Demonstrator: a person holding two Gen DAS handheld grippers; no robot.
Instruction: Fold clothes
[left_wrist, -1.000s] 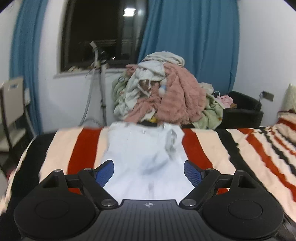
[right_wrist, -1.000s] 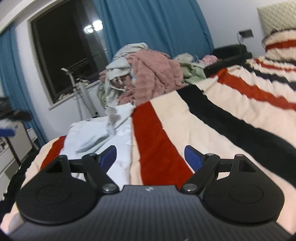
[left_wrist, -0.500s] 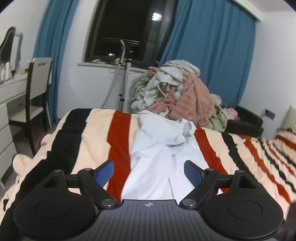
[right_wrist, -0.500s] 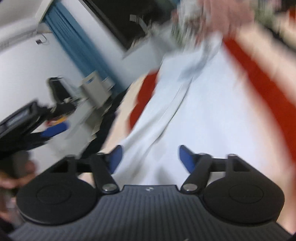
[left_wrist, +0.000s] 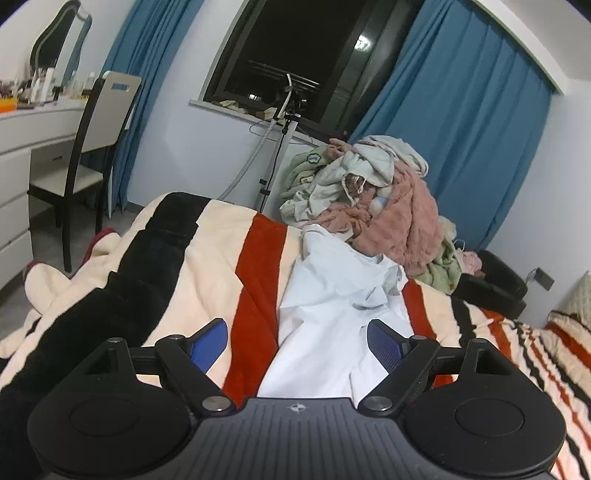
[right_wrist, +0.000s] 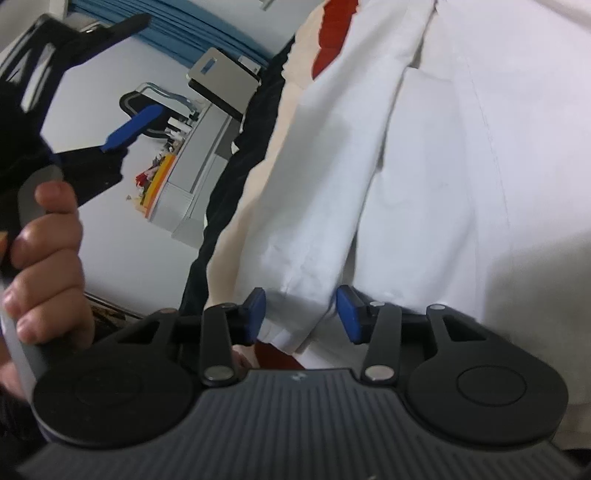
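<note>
A: While the right gripper (right_wrist: 300, 314) points down at the bed, its jaws are closing. A folded edge of the white garment (right_wrist: 424, 166) lies between the blue pads (right_wrist: 255, 314); they do not look pressed on it yet.

B: Left gripper (left_wrist: 297, 341)?

A: Jaws wide apart, nothing held. It hovers over the near end of the garment, and the cloth shows in the gap between the pads. The right view also catches it, upper left, with a hand (right_wrist: 44, 258) around its grey handle.

B: Where does the garment sit?

A: Spread lengthwise on the striped blanket (left_wrist: 177, 266), over a red stripe and a cream one. Near part flat, far end rumpled.

B: Beyond that?

A: A laundry pile (left_wrist: 376, 199) of pink, green and pale clothes lies right behind the rumpled end, at the bed's far edge. Behind it stand a tripod stand (left_wrist: 275, 147), a dark window (left_wrist: 295, 59) and blue curtains (left_wrist: 454, 122). A chair (left_wrist: 92, 147) and a white desk (left_wrist: 33, 125) are at left.
</note>
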